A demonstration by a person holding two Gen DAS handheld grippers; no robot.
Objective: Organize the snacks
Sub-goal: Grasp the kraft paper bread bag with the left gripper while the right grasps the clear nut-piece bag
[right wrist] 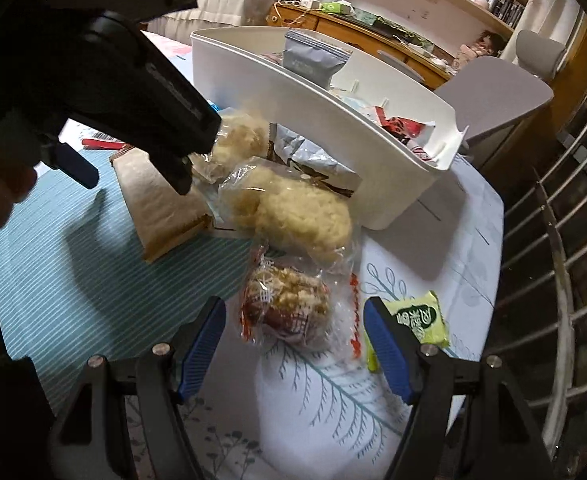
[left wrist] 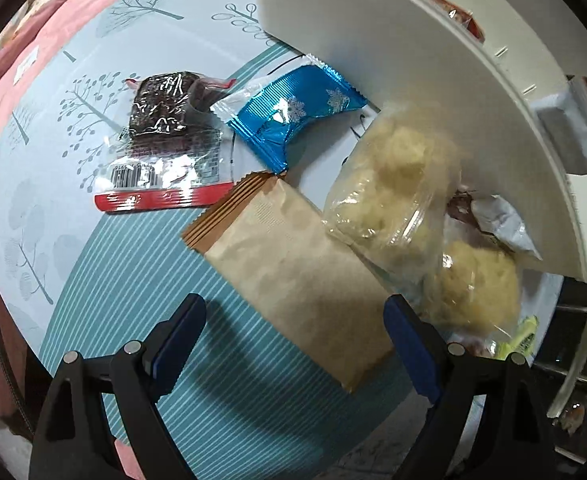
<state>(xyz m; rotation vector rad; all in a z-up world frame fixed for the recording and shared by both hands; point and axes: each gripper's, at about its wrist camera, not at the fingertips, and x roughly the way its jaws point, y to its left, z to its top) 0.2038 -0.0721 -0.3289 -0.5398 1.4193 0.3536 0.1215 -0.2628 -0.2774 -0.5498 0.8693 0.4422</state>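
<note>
Two grippers with blue pads hover, both spread wide and holding nothing, over snack packets lying on a table beside a white bin.

Left gripper [left wrist: 295,344] hangs above a tan paper packet [left wrist: 293,280] that lies flat on the teal striped cloth of the table [left wrist: 133,264]; past it lie a blue foil packet [left wrist: 293,116] and a dark bar in a clear red-edged wrapper [left wrist: 161,136]. Just right of the tan packet, two clear bags of pale crumbly snack [left wrist: 397,184] rest against the white bin [left wrist: 433,80]. Right gripper [right wrist: 293,344] frames a clear, red-printed bag of brown clusters [right wrist: 289,308] lying near its pads, with a green packet [right wrist: 421,320] just beside its right pad. Inside the bin, a grey zip pouch [right wrist: 313,58] stands upright among other wrappers.
</note>
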